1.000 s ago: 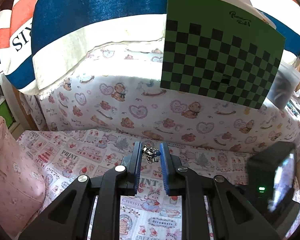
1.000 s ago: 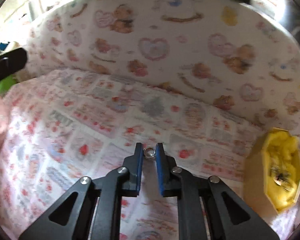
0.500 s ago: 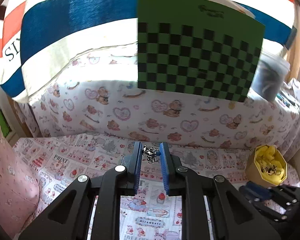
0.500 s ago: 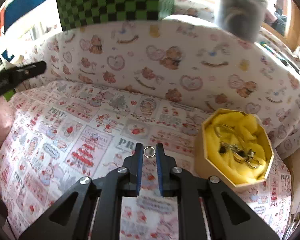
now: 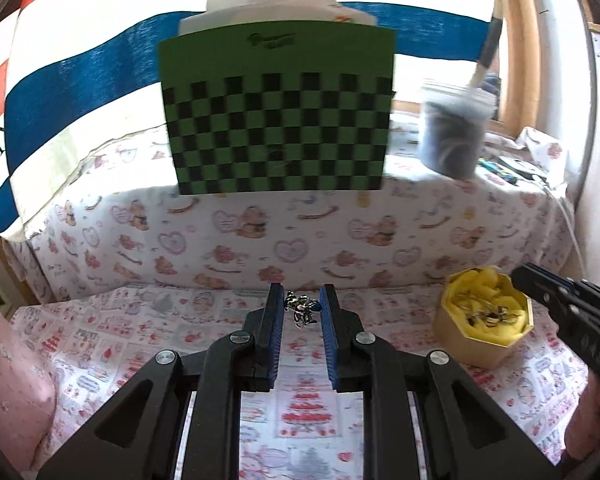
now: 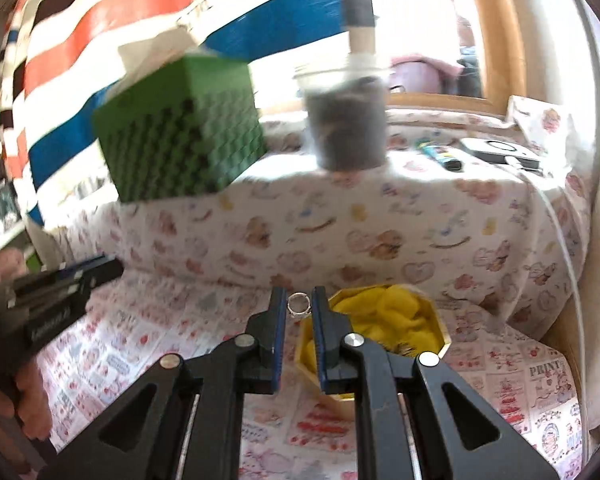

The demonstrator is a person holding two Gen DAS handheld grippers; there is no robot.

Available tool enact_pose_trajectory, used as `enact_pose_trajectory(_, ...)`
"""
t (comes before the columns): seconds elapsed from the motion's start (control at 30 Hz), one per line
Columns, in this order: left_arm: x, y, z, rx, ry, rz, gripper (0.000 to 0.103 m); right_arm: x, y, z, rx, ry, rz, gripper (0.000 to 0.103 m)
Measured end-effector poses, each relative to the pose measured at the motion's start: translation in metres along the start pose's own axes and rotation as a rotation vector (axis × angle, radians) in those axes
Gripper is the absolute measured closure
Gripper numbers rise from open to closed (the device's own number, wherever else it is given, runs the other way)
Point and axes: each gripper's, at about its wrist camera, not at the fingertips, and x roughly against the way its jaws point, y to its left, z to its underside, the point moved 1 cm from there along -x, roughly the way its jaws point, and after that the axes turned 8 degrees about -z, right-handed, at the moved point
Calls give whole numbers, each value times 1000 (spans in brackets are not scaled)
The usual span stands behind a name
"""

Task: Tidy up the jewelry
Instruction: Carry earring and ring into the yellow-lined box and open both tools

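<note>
From the left wrist camera, you see your left gripper (image 5: 302, 306) reaching forward over a tablecloth (image 5: 148, 332) printed with small pink and red pictures. Its two black fingers, lined with blue pads, are drawn narrow and pinch a small silver charm (image 5: 301, 309) with a blue bead at their tips. The charm is held above the cloth, near the centre of the view. To the right sits an octagonal gold box (image 5: 482, 346) lined with crumpled yellow tissue, with a few metal jewelry pieces (image 5: 490, 316) lying in it. The tip of your right gripper (image 5: 540, 284) enters from the right edge and hangs just over the box's far right rim. Behind, a raised ledge draped in teddy-bear fabric (image 5: 292, 232) carries a green and black checkerboard card (image 5: 276, 112) and a clear tub of dark material (image 5: 452, 136).

From the right wrist camera, you see your right gripper (image 6: 299, 305) with its fingers set narrow, gripping a thin silver ring (image 6: 299, 304) upright between the blue pads at the tips. The ring sits just left of the gold box (image 6: 440, 344), whose yellow lining shows directly behind and to the right of the right-hand finger. This view is blurred, so the box's contents are hard to make out. Your left gripper (image 6: 100, 270) shows side-on at the left edge, well apart from the box. The checkerboard card (image 6: 180, 128) and the tub (image 6: 344, 124) stand on the ledge behind.
</note>
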Motion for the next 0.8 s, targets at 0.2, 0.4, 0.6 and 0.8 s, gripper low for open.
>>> enact_pose_trajectory(0.2,6,-44,5,-103,-9,38,86,1,-36,1,-121,18,-69,91)
enact_pose_trajectory(0.4,-16,-83,2,-41,124,199,86,-3,-70,2,-239,28,-102,91)
enact_pose_trajectory(0.6,-38,-133,4,-66,252,301,86,-2,-91,5,-313,36,-87,91)
enact_pose_trajectory(0.8,-48,-163,8,-125,310,305,86,-1,-108,7,-354,30,-87,91)
